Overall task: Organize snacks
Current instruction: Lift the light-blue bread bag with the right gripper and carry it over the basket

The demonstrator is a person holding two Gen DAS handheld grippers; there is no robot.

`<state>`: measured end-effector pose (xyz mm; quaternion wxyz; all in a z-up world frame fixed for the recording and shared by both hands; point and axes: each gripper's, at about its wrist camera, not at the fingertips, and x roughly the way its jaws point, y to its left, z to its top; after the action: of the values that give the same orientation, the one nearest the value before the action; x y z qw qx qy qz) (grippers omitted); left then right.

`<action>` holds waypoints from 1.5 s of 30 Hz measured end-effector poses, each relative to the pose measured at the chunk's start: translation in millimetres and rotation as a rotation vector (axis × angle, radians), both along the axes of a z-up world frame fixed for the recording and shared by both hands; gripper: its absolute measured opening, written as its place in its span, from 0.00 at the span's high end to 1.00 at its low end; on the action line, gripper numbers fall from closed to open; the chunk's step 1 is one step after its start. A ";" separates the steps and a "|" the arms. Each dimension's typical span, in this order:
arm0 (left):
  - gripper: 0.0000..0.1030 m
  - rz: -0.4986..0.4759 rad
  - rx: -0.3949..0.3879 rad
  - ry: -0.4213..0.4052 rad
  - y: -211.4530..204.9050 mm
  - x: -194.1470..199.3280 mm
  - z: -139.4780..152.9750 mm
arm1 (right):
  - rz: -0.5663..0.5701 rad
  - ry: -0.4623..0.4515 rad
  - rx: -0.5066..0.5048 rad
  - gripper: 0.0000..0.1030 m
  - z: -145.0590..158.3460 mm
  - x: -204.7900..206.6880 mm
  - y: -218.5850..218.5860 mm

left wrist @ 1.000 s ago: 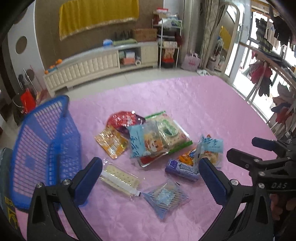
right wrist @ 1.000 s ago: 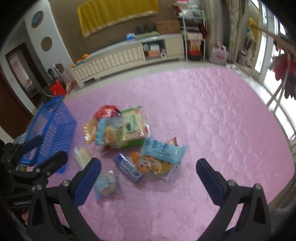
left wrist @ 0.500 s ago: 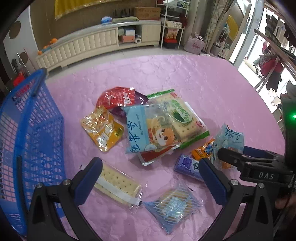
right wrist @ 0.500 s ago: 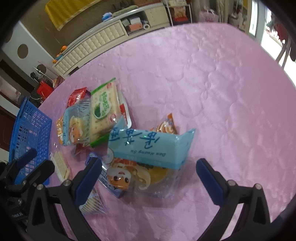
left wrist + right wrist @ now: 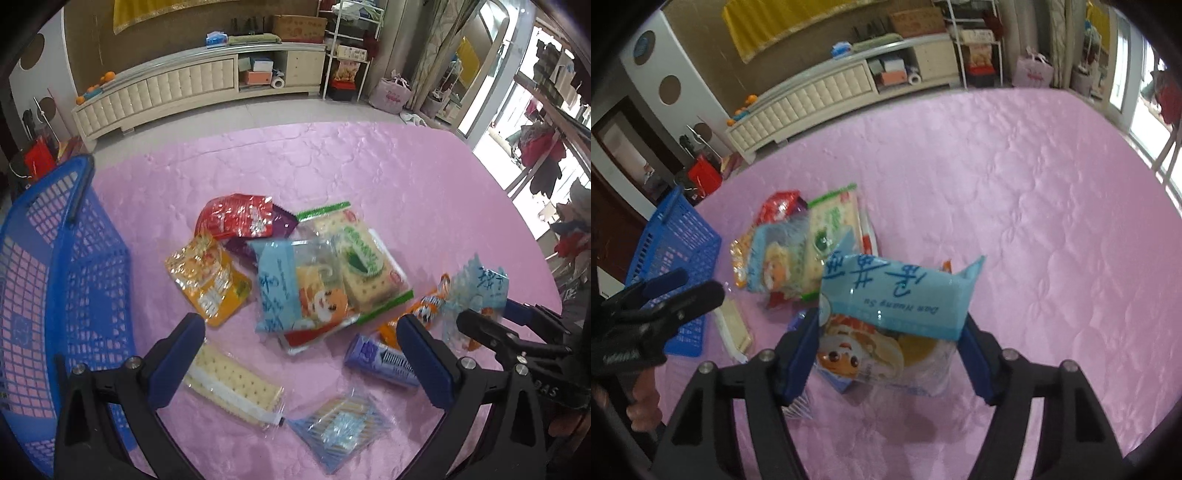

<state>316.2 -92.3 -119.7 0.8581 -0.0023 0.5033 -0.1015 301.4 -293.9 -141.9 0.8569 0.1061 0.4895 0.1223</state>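
While its jaws close, the right claw (image 5: pixel 888 354) straddles a light-blue packet (image 5: pixel 897 295) on the pink bench (image 5: pixel 1034 203), pads at either side; whether they press yet is unclear. Just left lies the snack pile (image 5: pixel 303 273). The left claw (image 5: pixel 295 362) hangs wide open over a cracker pack (image 5: pixel 232 387), beside the basket (image 5: pixel 44 295).

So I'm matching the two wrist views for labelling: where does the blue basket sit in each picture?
Left wrist: blue basket fills the left edge, beside the left gripper.
Right wrist: it sits small at mid-left, behind the left gripper.
Shared landmark: the red snack packet at the pile's far end.
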 end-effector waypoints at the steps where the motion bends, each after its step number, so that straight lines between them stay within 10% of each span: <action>1: 0.00 -0.005 -0.018 0.017 -0.4 6.4 -1.5 | 0.009 0.007 0.011 0.28 2.7 3.7 -0.1; 18: 0.02 -0.023 0.050 0.122 -13.2 66.5 -49.1 | 0.052 0.058 0.043 0.28 -14.8 43.6 10.6; 25: 0.34 -0.052 0.049 0.188 -19.9 77.9 -67.6 | 0.048 0.069 0.051 0.28 -21.0 45.9 7.3; 45: 0.39 -0.013 0.002 0.044 11.2 -31.8 5.0 | 0.081 -0.018 -0.008 0.28 41.8 -29.5 23.9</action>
<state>284.5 -81.1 -114.7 0.8461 -0.0001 0.5223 -0.1065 272.0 -270.0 -100.1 0.8560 0.0814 0.4861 0.1560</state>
